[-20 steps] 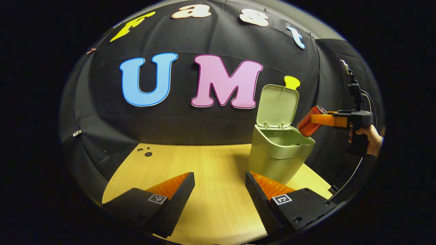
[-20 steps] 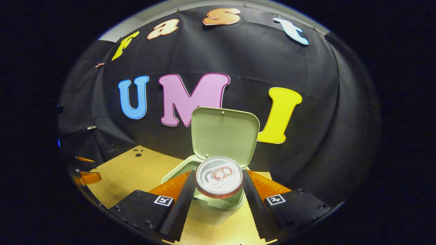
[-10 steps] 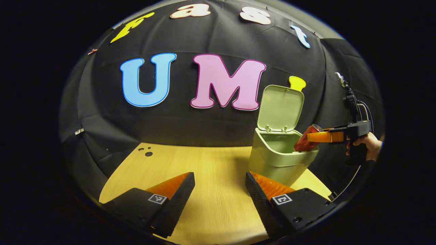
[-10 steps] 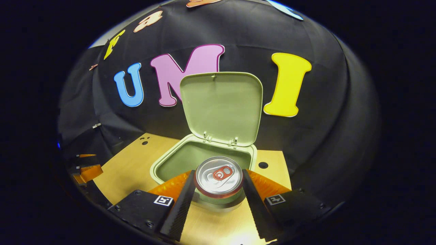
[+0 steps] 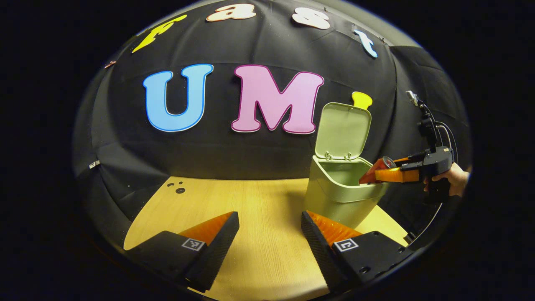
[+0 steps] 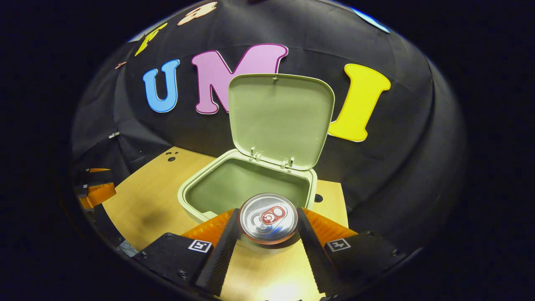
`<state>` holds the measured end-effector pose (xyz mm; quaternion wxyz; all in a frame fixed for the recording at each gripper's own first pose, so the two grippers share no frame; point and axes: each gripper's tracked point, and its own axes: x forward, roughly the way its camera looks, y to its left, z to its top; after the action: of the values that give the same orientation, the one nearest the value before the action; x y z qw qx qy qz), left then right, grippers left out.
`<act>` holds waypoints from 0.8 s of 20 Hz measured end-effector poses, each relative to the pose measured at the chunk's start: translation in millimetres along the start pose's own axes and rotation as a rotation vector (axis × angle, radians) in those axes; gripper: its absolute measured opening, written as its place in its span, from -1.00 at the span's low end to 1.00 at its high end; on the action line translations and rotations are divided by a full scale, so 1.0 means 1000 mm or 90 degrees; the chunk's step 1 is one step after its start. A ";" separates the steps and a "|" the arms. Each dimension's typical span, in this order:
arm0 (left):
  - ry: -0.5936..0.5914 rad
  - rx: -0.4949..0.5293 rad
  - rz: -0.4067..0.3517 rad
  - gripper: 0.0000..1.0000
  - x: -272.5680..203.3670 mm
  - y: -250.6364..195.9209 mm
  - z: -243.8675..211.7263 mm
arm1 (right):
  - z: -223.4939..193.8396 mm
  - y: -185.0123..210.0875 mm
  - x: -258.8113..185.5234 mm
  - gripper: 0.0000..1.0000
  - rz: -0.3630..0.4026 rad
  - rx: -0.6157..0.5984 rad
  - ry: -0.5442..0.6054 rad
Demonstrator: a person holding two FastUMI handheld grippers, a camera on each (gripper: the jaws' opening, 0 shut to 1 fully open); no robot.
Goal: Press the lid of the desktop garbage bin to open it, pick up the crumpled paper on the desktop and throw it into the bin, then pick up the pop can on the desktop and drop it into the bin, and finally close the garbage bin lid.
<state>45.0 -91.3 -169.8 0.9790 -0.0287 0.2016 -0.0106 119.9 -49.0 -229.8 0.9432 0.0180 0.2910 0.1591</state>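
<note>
Over the open bin [image 6: 246, 184], the right gripper [image 6: 268, 221] pinches the pop can [image 6: 268, 217] near the upright lid [image 6: 280, 119]; the left gripper [image 5: 269, 234], fingers spread, hovers over the table [image 5: 250, 200].

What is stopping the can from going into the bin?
Nothing visible. The lid stands open, and the right tool holds the can tilted at the bin opening, its bottom end already past the rim.

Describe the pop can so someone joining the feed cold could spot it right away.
Find the pale green garbage bin on the wooden table, its lid standing open. At the bin's rim the right gripper clamps the pop can, tipped toward the opening. It is the one red metal cylinder with a silver top and pull tab.
</note>
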 end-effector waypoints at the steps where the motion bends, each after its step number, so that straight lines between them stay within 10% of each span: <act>1: 0.003 -0.002 0.000 0.92 0.000 0.001 -0.003 | -0.001 -0.001 0.000 0.67 -0.001 -0.001 0.000; 16: 0.001 -0.004 0.006 0.92 0.002 0.013 0.001 | 0.005 -0.006 0.004 0.68 -0.013 0.021 -0.010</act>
<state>47.2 -78.1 -170.8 0.9788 -0.0310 0.2024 -0.0055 127.0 -53.3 -228.6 0.9466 0.0321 0.2866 0.1443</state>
